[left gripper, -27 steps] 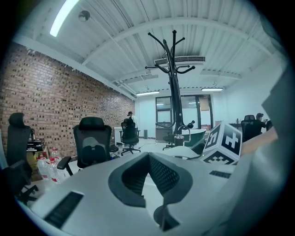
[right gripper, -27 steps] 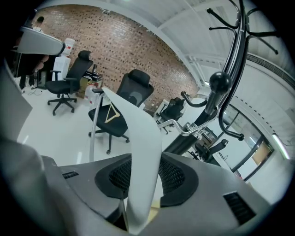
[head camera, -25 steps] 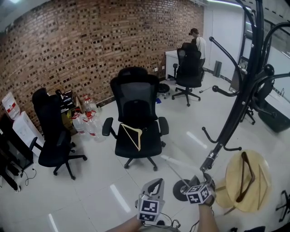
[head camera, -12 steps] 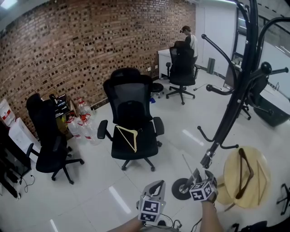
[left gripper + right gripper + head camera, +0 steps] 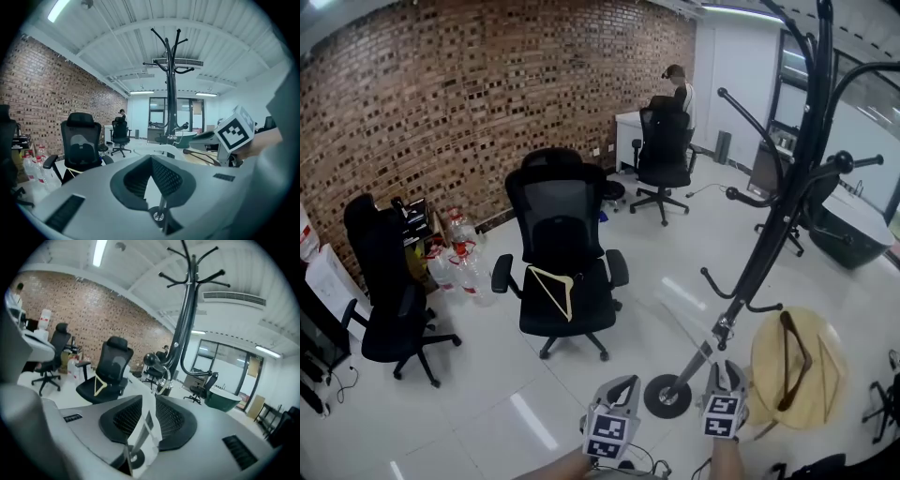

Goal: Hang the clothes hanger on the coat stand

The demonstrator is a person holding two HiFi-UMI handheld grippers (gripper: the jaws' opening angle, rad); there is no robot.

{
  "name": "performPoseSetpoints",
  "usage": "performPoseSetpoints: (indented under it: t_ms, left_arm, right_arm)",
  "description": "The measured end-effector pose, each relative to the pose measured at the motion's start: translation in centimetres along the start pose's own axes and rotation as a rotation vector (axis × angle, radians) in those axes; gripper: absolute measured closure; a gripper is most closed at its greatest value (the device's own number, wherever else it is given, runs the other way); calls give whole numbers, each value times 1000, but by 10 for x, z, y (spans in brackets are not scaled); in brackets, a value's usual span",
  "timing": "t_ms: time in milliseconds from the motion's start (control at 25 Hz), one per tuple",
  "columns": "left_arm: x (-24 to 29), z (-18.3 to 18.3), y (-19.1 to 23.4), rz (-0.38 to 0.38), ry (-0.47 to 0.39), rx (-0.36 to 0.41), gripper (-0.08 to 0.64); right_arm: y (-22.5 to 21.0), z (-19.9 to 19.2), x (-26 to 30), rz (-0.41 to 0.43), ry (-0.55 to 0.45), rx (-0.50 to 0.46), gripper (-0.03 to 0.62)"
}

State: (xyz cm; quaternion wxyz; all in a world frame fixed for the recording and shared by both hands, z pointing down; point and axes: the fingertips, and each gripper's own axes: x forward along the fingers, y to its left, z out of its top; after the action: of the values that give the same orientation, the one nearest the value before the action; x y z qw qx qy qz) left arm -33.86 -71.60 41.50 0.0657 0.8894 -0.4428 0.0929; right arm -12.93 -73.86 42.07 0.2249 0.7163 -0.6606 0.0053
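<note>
A pale wooden hanger (image 5: 551, 289) (image 5: 99, 384) lies on the seat of a black office chair (image 5: 561, 234). The black coat stand (image 5: 787, 197) (image 5: 185, 319) rises at the right, with its round base (image 5: 666, 396) on the floor just ahead of my grippers. A dark wooden hanger (image 5: 793, 358) rests on a round wooden table (image 5: 769, 394). My left gripper (image 5: 617, 401) (image 5: 151, 157) is low in front, shut and empty. My right gripper (image 5: 724, 380) (image 5: 149, 397) is beside the stand's base; its jaws have just been closing, still slightly apart, nothing between them.
Another black chair (image 5: 389, 281) and several water bottles (image 5: 455, 262) stand by the brick wall at the left. A person (image 5: 678, 89) stands at a far desk behind a third chair (image 5: 661, 155). The floor is glossy white tile.
My right gripper has risen and rolled, so its marker cube now faces the head camera squarely. The head view has shifted slightly. The left gripper has hardly moved.
</note>
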Motion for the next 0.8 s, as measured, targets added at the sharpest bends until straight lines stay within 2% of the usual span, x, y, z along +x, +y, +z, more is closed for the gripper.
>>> performPoseSetpoints:
  t_ms: [80, 160, 280, 440, 800]
  left_arm:
    - [-7, 1, 6, 8, -13, -7, 545]
    - [-18, 1, 13, 21, -27, -13, 545]
    - [-40, 2, 21, 27, -38, -18, 545]
    - [-66, 3, 28, 26, -47, -21, 545]
    - [-101, -2, 35, 26, -61, -27, 545]
  right_arm:
    - [6, 10, -18, 13, -59, 119, 514]
    - [16, 16, -35, 30, -97, 241, 578]
    - [33, 26, -64, 51, -136, 357, 592]
    - [57, 42, -94, 77, -178, 404, 592]
    - [97, 46, -130, 120, -207, 412, 592]
